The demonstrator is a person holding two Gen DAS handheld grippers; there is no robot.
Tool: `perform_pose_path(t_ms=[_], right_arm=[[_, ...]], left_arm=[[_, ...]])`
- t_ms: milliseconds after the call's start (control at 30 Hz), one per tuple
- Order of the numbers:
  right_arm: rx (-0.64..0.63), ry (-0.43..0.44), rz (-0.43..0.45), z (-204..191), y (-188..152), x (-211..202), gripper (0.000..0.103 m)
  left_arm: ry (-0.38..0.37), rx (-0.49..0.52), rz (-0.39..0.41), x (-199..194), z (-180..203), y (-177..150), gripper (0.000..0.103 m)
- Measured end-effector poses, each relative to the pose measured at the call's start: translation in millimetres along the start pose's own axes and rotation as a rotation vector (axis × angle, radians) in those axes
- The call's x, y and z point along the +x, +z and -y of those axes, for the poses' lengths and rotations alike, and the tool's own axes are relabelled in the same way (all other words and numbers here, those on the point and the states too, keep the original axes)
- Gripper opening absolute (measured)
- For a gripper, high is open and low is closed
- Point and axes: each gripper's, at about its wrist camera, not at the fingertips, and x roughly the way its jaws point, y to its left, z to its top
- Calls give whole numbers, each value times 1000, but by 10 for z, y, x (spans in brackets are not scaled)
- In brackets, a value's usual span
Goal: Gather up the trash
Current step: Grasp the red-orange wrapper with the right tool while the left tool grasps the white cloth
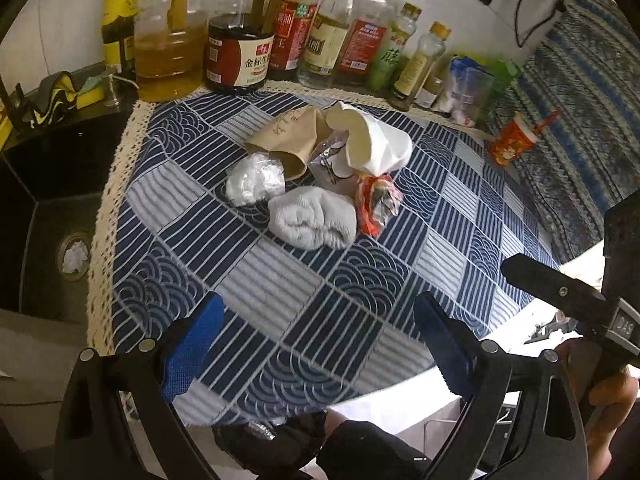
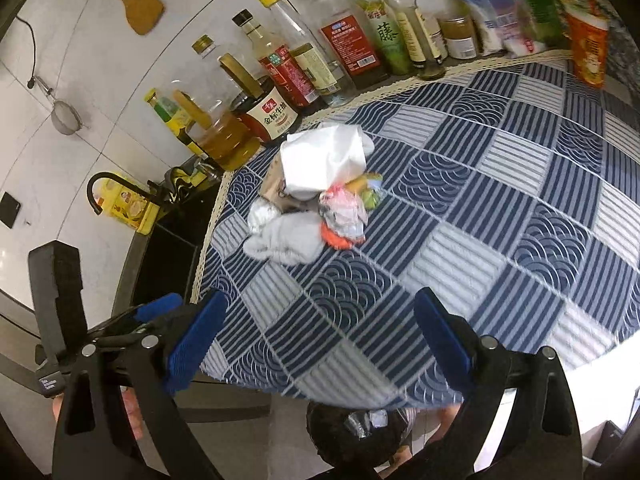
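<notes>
Both tools, the left tool (image 1: pixel 316 344) and the right tool (image 2: pixel 320 340), hover wide open and empty above a bench under a blue patterned cloth (image 1: pixel 360 280). One trash heap (image 1: pixel 316 176) sits mid-bench: two brown paper cups (image 1: pixel 288 140), white tissue (image 1: pixel 380 144), one crumpled orange wrapper (image 1: pixel 376 204). Only the left view shows the sink drain (image 1: pixel 74 256); only the right shows one wooden spatula (image 2: pixel 132 0) on the wall.

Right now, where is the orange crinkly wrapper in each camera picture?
Left wrist view: the orange wrapper lies right of centre, beside the white cloth.
Right wrist view: the orange wrapper lies near centre, right of the white cloth.
Shared landmark: the soy sauce bottle behind the pile.
</notes>
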Motion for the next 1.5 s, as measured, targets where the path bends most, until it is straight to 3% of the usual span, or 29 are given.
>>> perform_pose_path(t_ms=[300,567,800,967,1033,1167,1333,1500], right_arm=[[6,72,-61,158,409,391,86],[21,109,-136,335,516,727,85],[41,133,-187,471,613,983,76],[71,166,-216,545,654,1159,75],[86,178,-227,566,653,1224,69],[98,188,-250,574,645,1308,64],[76,190,-245,549,677,1321,52],[48,185,-245,478,675,1331,48]], left_arm=[[14,-24,-33,361,19,263,92],[57,-7,-52,629,101,407,92],[92,-18,-56,794,128,503,92],[107,-24,-68,909,110,532,92],[122,-7,-66,942,127,530,92],[119,-16,-90,1029,88,545,79],[121,-23,-67,1041,40,569,65],[106,-22,-62,1030,26,553,50]])
